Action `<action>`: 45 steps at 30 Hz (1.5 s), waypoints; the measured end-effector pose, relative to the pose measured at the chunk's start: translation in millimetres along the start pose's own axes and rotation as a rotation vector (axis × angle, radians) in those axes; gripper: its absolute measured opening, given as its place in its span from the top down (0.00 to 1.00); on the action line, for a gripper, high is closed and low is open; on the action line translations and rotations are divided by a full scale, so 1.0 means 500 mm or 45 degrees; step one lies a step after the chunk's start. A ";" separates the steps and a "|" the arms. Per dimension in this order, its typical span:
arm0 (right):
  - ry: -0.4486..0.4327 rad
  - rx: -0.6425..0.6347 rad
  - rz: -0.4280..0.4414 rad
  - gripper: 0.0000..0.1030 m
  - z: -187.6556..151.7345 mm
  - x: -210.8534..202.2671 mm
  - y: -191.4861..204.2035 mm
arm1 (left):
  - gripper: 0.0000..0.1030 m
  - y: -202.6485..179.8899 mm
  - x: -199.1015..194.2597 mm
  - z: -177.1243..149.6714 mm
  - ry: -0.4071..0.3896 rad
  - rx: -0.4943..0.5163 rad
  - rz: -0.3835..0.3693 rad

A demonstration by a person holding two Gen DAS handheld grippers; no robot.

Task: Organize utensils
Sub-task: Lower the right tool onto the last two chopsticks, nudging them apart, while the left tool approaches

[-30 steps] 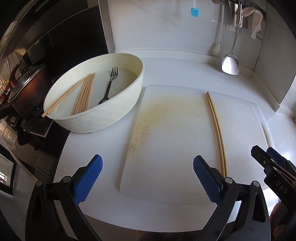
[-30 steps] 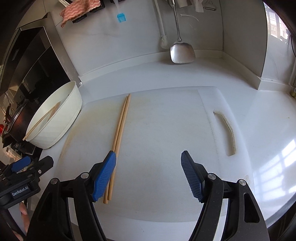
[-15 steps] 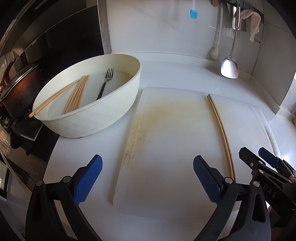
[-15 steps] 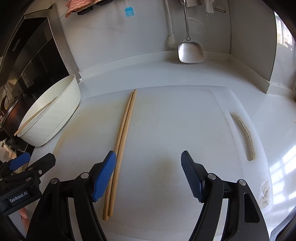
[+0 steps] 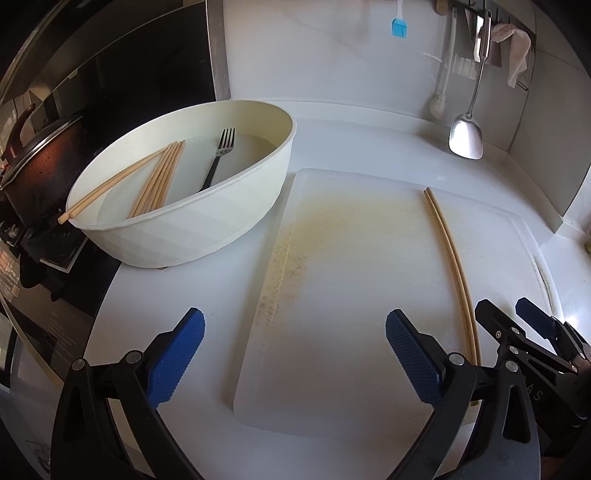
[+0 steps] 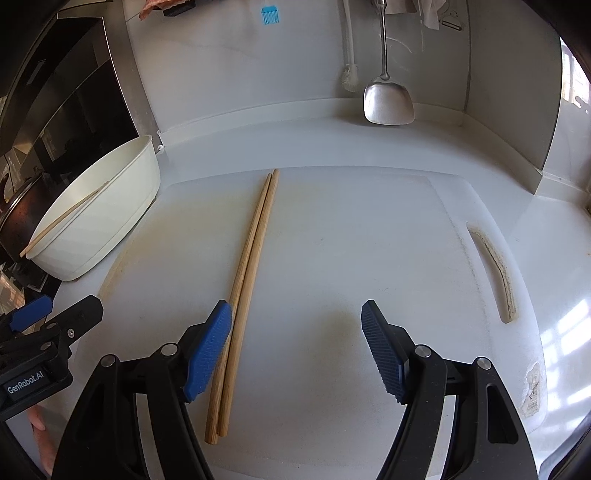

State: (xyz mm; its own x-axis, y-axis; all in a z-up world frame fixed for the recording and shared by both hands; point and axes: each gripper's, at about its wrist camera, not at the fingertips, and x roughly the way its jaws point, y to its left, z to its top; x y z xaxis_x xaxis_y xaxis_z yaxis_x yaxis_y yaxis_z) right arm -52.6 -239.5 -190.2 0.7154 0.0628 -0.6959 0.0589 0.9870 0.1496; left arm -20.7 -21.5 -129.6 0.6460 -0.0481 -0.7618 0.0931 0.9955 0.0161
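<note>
Right wrist view, right gripper (image 6: 295,347) open (empty), 2 chopsticks (image 6: 247,280) beside.

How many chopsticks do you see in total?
About 8: 2 side by side on the cutting board, chopsticks; about 6 in the white bowl, chopsticks. The bowl's count is uncertain.

Two chopsticks (image 6: 246,280) lie paired on the one cutting board (image 6: 369,240). One white oval basin (image 5: 207,229) holds a single fork (image 5: 218,158) and what looks like seven more chopsticks (image 5: 159,181). One metal spatula (image 6: 388,99) and one blue brush (image 5: 399,26) hang on the wall
</note>
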 end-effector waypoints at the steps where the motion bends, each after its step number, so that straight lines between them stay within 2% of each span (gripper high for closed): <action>1: -0.003 -0.007 -0.008 0.33 -0.001 0.000 0.002 | 0.06 0.000 0.000 0.000 0.000 -0.001 0.001; 24: -0.007 -0.116 -0.132 0.33 -0.004 0.021 0.031 | 0.06 -0.003 0.005 -0.004 0.008 -0.017 -0.006; 33: -0.023 -0.068 -0.127 0.34 -0.003 0.022 0.003 | 0.06 -0.026 0.008 0.001 0.007 -0.012 -0.033; 36: -0.035 -0.060 -0.127 0.41 -0.003 0.019 -0.007 | 0.06 -0.039 0.009 0.000 0.006 -0.003 -0.042; 39: -0.046 -0.060 -0.132 0.53 -0.002 0.016 -0.016 | 0.06 -0.048 0.010 0.000 0.008 0.004 -0.046; 41: -0.052 -0.056 -0.141 0.65 -0.001 0.014 -0.023 | 0.06 -0.051 0.011 -0.001 0.010 0.005 -0.048; 45: -0.058 -0.031 -0.152 0.80 0.000 0.010 -0.040 | 0.06 -0.059 0.014 -0.003 0.013 0.008 -0.050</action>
State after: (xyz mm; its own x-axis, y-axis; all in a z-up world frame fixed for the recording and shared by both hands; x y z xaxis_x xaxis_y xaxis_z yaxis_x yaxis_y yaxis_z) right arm -50.1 -258.8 -196.6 0.7355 -0.0613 -0.6748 0.1286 0.9904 0.0502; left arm -20.4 -50.9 -136.3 0.6339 -0.0861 -0.7686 0.1232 0.9923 -0.0096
